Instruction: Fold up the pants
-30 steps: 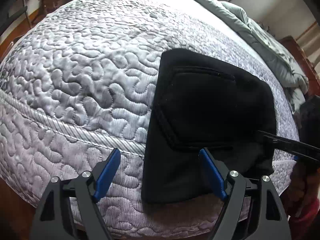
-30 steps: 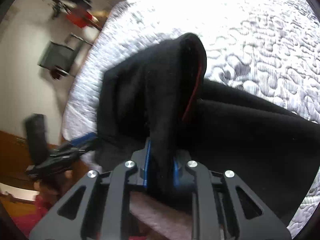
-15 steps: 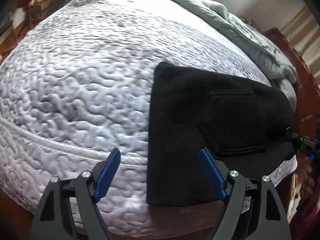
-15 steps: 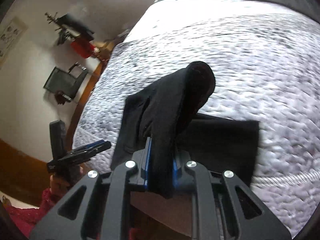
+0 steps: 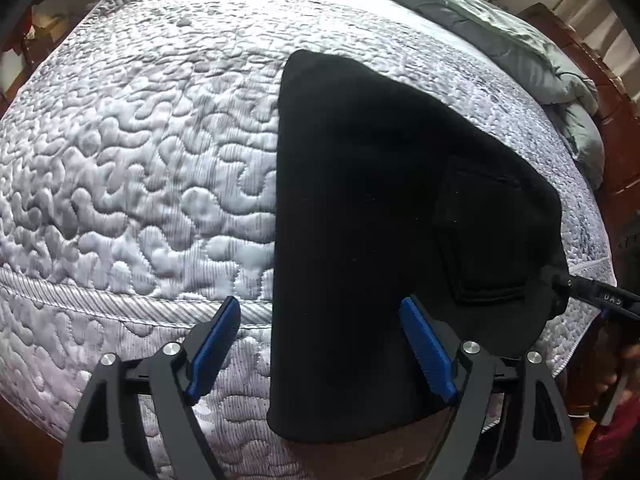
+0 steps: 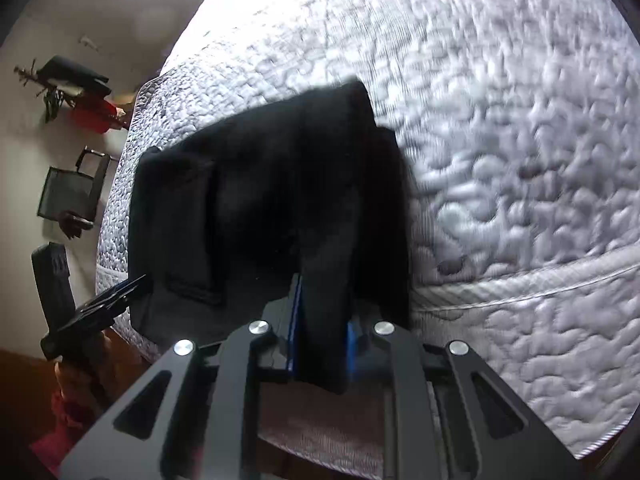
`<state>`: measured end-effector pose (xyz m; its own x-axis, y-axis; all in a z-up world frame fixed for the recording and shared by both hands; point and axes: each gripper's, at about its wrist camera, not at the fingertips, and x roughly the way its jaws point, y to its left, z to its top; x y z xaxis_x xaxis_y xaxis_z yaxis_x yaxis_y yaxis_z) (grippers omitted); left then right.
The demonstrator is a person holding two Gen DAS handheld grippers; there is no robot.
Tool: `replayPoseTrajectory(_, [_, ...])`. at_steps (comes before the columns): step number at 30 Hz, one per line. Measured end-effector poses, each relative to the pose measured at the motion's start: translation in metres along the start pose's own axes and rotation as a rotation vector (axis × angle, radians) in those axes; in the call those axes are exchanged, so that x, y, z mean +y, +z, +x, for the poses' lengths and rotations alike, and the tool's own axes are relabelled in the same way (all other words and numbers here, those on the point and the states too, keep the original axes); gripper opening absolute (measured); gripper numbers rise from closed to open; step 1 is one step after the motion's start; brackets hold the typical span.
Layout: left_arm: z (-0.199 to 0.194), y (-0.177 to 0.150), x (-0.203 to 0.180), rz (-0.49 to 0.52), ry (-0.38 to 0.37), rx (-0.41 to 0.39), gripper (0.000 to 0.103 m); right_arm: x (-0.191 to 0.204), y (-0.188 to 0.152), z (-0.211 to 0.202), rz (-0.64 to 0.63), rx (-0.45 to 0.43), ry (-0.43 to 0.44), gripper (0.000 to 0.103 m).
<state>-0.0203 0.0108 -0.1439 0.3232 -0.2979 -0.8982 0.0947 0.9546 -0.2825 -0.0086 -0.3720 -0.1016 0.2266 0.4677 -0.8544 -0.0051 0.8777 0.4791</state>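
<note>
In the lower middle of the right wrist view, the right gripper (image 6: 320, 336) is clamped tight on a thick fold of the black fabric pants (image 6: 256, 200), its blue pads pressed flat against the cloth with no gap showing. The pinched fold rises from the pads toward the centre of the frame.

In the left wrist view, the left gripper (image 5: 320, 344) stands spread wide at the bottom of the frame, its blue-padded fingers (image 5: 212, 344) holding nothing; one finger lies over the bedding, the other over the black fabric pants (image 5: 360, 220). The pants lie folded into a broad dark slab from the centre to the right of the frame, a stitched back pocket (image 5: 480, 236) showing at the right, their lower end hanging over the bed's edge.

Under them spreads the pale grey quilted mattress cover (image 5: 140, 160). A crumpled grey-green duvet (image 5: 520, 48) lies at the upper right.
</note>
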Motion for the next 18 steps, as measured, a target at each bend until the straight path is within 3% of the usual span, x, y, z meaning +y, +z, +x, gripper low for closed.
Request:
replayPoseTrajectory(2, [0.000, 0.000, 0.001, -0.001, -0.002, 0.002, 0.085, 0.002, -0.001, -0.001, -0.026, 0.006, -0.005, 0.022])
replayPoseTrajectory(4, [-0.005, 0.002, 0.000, 0.000, 0.004, -0.002, 0.084, 0.008, 0.000, -0.007, -0.057, 0.010, -0.029, 0.040])
replayPoseTrajectory(8, [-0.023, 0.012, -0.009, 0.038, 0.028, -0.057, 0.084, 0.019, 0.013, -0.036, -0.084, -0.060, -0.013, 0.047])
replayPoseTrajectory(16, [-0.021, 0.040, -0.031, 0.074, 0.036, -0.069, 0.084, 0.019, 0.068, -0.025, -0.056, -0.060, -0.025, 0.046])
replayPoseTrajectory(17, [-0.018, 0.041, -0.033, 0.076, 0.042, -0.064, 0.084, 0.015, 0.076, -0.018, -0.037, -0.053, -0.016, 0.043])
replayPoseTrajectory(18, [-0.014, 0.042, -0.033, 0.077, 0.048, -0.057, 0.084, 0.013, 0.081, -0.015, -0.030, -0.047, 0.005, 0.032])
